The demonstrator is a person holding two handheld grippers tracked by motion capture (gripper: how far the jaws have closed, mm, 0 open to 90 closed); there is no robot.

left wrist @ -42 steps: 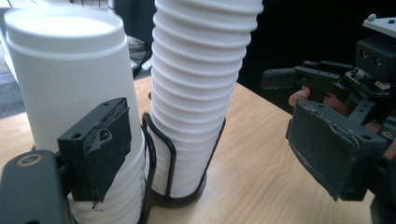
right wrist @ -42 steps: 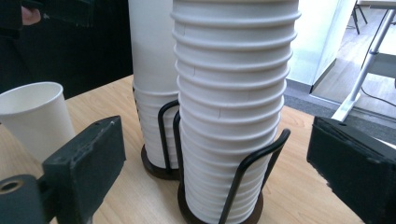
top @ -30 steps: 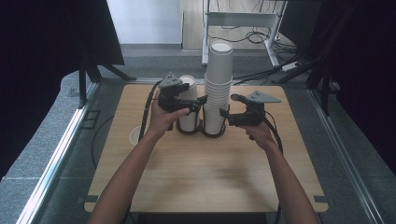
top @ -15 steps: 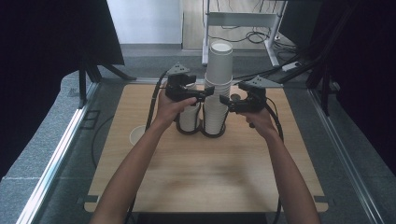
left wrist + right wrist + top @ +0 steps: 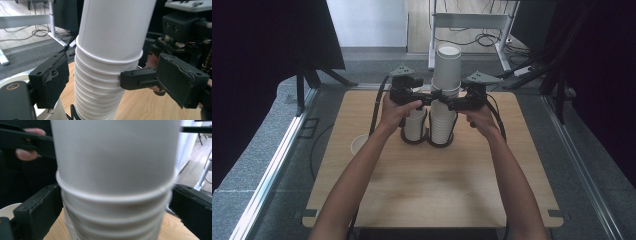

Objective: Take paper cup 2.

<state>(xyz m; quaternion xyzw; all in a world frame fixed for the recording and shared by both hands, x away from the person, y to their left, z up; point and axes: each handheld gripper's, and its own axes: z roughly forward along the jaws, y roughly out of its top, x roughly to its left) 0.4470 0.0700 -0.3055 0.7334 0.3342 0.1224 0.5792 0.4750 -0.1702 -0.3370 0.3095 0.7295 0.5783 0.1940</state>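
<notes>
On table (image 5: 362, 200): tall nested cup stack (image 5: 443, 107) | shorter stack (image 5: 414, 125) beside | both hand-held grippers flank stack, grip unclear

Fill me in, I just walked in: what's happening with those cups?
A person holds a gripper in each hand at the tall stack of white paper cups on the wooden table. The left gripper and right gripper both straddle the stack just below the top cup's rim, jaws not visibly pressing. A shorter cup stack stands beside it, and a single cup sits further left.
</notes>
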